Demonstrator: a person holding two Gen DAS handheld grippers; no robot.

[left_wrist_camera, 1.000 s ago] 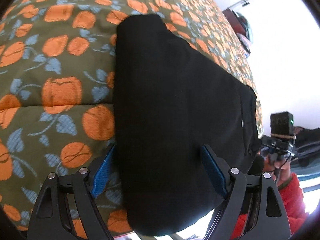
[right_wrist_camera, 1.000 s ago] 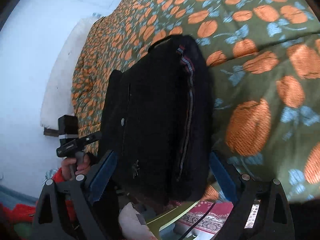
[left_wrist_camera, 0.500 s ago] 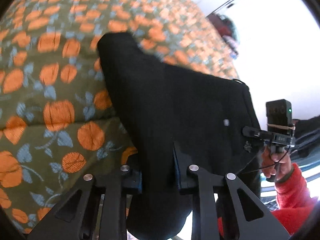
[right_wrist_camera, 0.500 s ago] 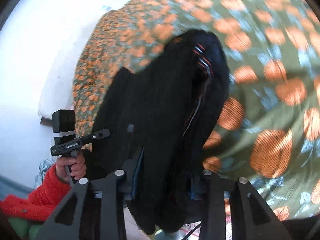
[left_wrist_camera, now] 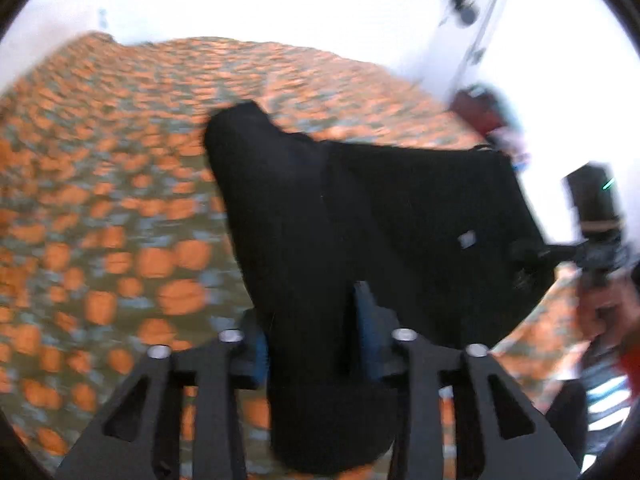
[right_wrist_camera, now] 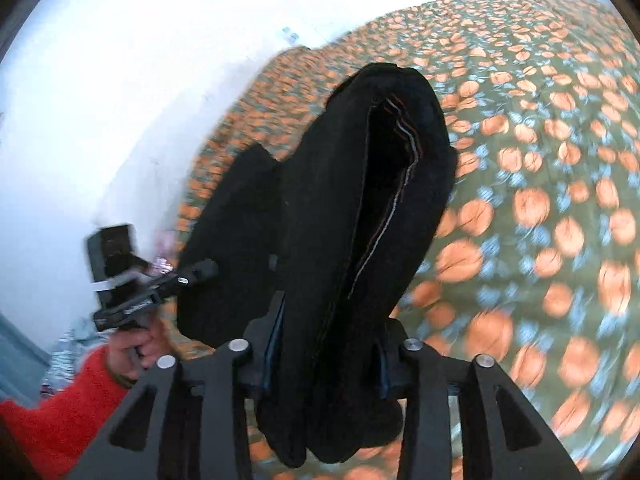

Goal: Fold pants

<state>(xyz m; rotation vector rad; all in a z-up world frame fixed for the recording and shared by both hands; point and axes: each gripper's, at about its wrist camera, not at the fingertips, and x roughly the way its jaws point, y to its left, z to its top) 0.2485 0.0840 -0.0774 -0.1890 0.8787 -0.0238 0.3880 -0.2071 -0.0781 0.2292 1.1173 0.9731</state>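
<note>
The pants (left_wrist_camera: pixel 360 216) are plain black, with a thin striped band of red, white and grey along an inner edge (right_wrist_camera: pixel 400 160) and a small pale tag (left_wrist_camera: pixel 466 239) on the outside. The bedspread (right_wrist_camera: pixel 540 200) is olive green, printed all over with orange rounded fruit shapes and pale blue leaves. The gripper fingers (right_wrist_camera: pixel 276 344) are black with blue pads, the sleeve (right_wrist_camera: pixel 60 408) is red, and the wall (right_wrist_camera: pixel 100 100) is white.
</note>
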